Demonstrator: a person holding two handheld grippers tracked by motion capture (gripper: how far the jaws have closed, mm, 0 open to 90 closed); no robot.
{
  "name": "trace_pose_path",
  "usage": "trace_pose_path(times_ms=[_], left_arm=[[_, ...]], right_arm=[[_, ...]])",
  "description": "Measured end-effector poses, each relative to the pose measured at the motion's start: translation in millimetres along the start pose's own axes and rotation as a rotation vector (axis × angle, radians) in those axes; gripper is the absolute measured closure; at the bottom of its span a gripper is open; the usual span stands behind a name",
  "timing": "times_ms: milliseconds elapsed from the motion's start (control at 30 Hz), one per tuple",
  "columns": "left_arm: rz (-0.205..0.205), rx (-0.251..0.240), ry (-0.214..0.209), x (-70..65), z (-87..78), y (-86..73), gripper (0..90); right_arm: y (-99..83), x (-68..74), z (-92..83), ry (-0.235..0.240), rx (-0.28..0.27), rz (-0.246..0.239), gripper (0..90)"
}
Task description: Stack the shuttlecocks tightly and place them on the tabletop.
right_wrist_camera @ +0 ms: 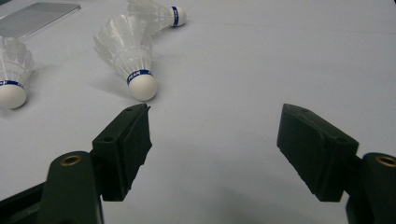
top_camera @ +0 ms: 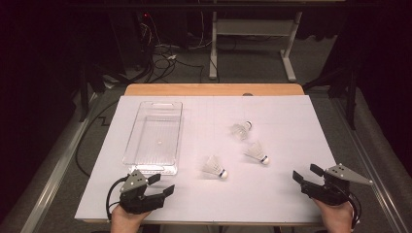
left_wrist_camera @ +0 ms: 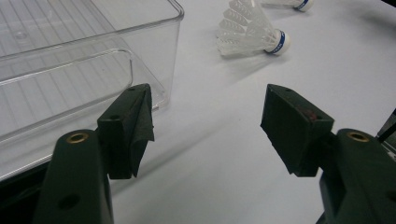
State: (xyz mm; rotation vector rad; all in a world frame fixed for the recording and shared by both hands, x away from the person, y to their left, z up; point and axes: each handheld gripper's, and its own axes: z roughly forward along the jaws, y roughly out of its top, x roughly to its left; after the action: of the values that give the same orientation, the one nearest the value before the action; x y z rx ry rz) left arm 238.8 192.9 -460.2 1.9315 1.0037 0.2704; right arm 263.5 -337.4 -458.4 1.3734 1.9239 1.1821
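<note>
Three shuttlecocks lie mid-frame in the high view: nearest [top_camera: 214, 167], middle [top_camera: 256, 153], farthest [top_camera: 241, 129]. My left gripper [top_camera: 161, 185] and right gripper [top_camera: 304, 174] sit low, jaws wide apart, holding nothing. Clear tray [top_camera: 141, 160] at left, seemingly empty.

left gripper [top_camera: 162, 185]: fingers spread wide, low near table edge; right gripper [top_camera: 306, 173]: fingers spread wide, likewise low
</note>
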Motion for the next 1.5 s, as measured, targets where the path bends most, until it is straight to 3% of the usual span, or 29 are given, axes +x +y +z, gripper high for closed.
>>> trace_pose_path(times_ms=[400,1133,1500], left_arm=[[0.009,0.003,-0.01,-6.0,6.5,3.1,35.2],[0.064,0.053,-0.054,-22.5,26.1,8.2,36.1],[0.058,0.054,-0.058,-28.2,35.6,13.0,36.3]], right_arm=[[0.1,0.1,-0.1,0.0,-0.001,-0.001,25.9],[0.3,0.6,-0.9,-0.001,-0.007,-0.006,26.0],[0.2,0.9,-0.5,0.004,-0.005,-0.007,26.1]])
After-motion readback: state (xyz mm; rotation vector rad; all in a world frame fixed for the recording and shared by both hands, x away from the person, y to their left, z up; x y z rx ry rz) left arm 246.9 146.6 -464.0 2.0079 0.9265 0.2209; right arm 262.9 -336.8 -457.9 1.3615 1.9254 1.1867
